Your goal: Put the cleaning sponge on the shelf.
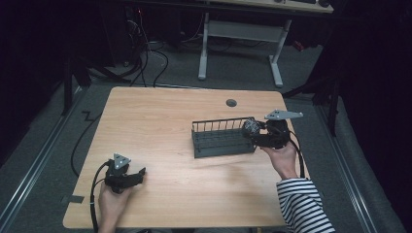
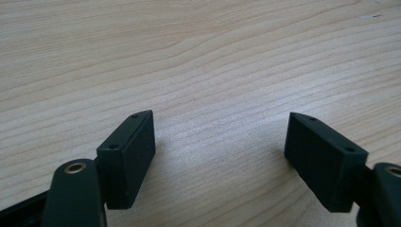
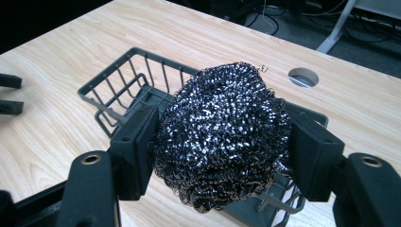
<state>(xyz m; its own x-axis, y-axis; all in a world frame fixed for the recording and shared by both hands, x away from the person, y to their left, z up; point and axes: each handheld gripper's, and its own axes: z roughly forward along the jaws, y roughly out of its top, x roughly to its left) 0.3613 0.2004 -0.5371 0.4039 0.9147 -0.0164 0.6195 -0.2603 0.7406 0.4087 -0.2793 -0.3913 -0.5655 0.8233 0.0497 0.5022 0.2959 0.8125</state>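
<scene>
Between the two black pads of the right tongs (image 3: pixel 222 146) sits a round, dark, shiny ball of coiled steel wool (image 3: pixel 221 137), held above the near end of a dark grey wire basket (image 3: pixel 124 87) that stands on the pale wooden worktop (image 3: pixel 61 61). In the high view the same steel-wool ball (image 1: pixel 250 127) hangs at the tip of the right tongs (image 1: pixel 253 130), over the right-hand end of the wire basket (image 1: pixel 218 138).

Such a scourer looks very light and springy: it should give under pressure and push back, so a moderate squeeze across its widest part, as now, ought to hold it. Its rough coils are unlikely to slip, but loose strands could snag on the pads or catch on the basket's wires when it is let go. It is not fragile; a hard pinch would only flatten it.

The right tongs are closed onto the ball, one pad pressing each side, and the coils bulge above and below the pads. They touch nothing else that I can see.

Well away from the basket, the left tongs (image 2: pixel 220 151) lie low over bare worktop (image 2: pixel 198 56) with the pads standing wide apart and nothing between them. In the high view the left tongs (image 1: pixel 139 172) sit near the person's edge of the worktop, in the left hand (image 1: pixel 112 199).
</scene>
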